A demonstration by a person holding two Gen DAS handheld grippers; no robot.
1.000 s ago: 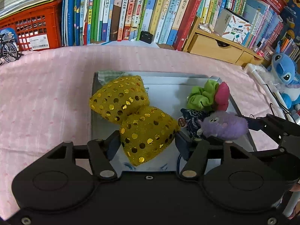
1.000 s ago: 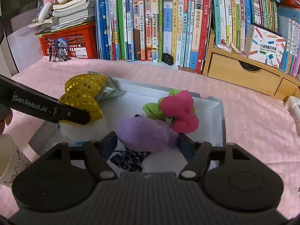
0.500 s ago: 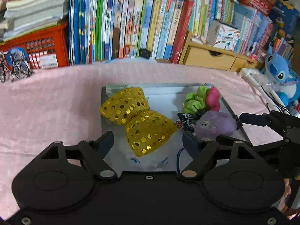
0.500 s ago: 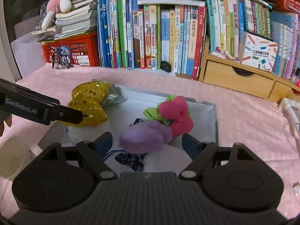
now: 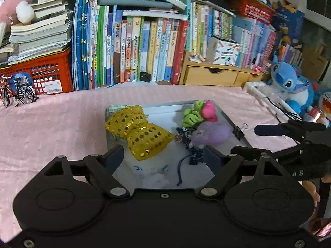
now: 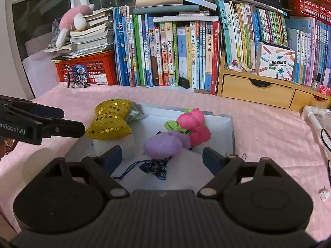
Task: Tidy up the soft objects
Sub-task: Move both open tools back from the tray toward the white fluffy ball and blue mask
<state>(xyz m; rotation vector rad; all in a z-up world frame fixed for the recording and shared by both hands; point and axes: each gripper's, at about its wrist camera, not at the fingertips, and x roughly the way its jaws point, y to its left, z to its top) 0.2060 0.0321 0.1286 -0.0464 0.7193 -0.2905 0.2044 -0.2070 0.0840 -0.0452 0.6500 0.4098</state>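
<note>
A grey tray on the pink cloth holds a gold sequin bow at its left. At its right lie a purple plush, a green scrunchie, a pink one and a dark blue drawstring pouch. My left gripper hangs above the tray's near edge, its jaws opening, touching nothing. My right gripper hovers before the purple plush and pouch. Its jaws are opening too, with nothing held. The bow lies far left.
A wall of upright books stands behind, with a red crate, a model bicycle and wooden drawers. A blue plush toy and a white tube with cables sit at the right. A binder clip grips the tray's rim.
Both grippers have drawn back and upward from the tray with their jaws widening. The gold bow and the purple plush stay lying in the tray.
</note>
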